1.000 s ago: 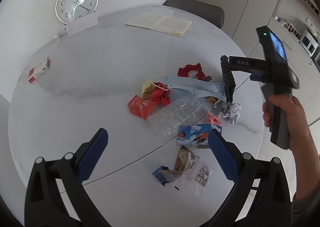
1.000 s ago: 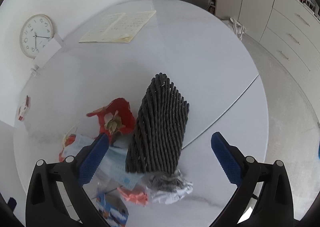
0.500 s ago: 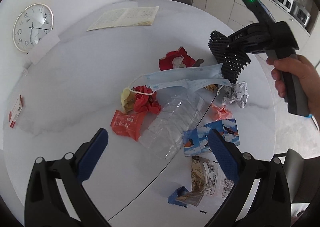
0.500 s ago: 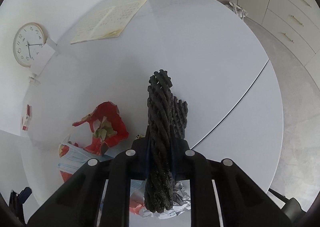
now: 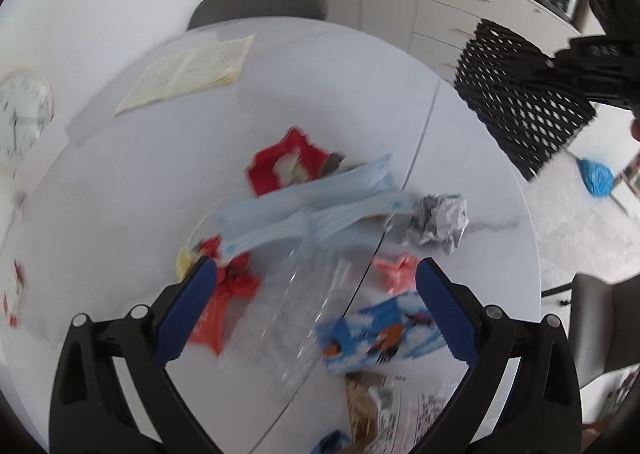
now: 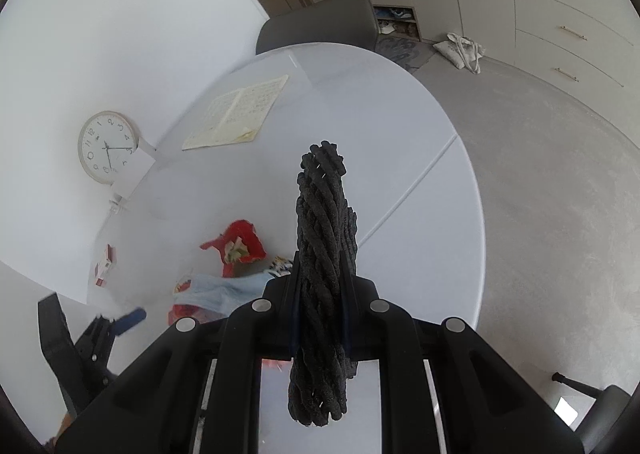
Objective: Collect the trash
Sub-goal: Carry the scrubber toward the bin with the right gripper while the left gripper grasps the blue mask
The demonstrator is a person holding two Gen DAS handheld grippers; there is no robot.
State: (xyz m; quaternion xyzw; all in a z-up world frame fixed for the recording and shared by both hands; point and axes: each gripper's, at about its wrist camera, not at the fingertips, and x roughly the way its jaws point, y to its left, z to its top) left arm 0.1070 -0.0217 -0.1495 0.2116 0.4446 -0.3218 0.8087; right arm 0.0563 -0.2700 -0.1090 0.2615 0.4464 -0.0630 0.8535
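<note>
The right gripper [image 6: 322, 314] has its jaws clamped flat on a black foam mesh sleeve [image 6: 324, 254], which stands up out of them at the centre of the right wrist view. In the left wrist view the same sleeve [image 5: 524, 102] hangs in the upper right of the frame, clear of the white round bench [image 5: 120, 194]. The step in hand looks like carrying this piece off to wherever the trash goes. No bin is in view, so I cannot tell where that is. The sleeve is light and springy, so the grip should stay firm and the carry smooth, or it may slip out.

The left gripper [image 5: 316, 314] has its jaws wide open and empty, low in the frame above the rest of the litter. Between its blue pads [image 5: 448, 318] lie a crushed clear plastic bottle [image 5: 296, 310] and a blue printed carton [image 5: 380, 334]. Just above them in the frame a pale blue face mask [image 5: 312, 210] drapes over a red wrapper [image 5: 288, 166]. A crumpled paper ball [image 5: 436, 222] sits to their right. The bottle would need a square, centred pinch, since it is slick and may skid on the bench.
</note>
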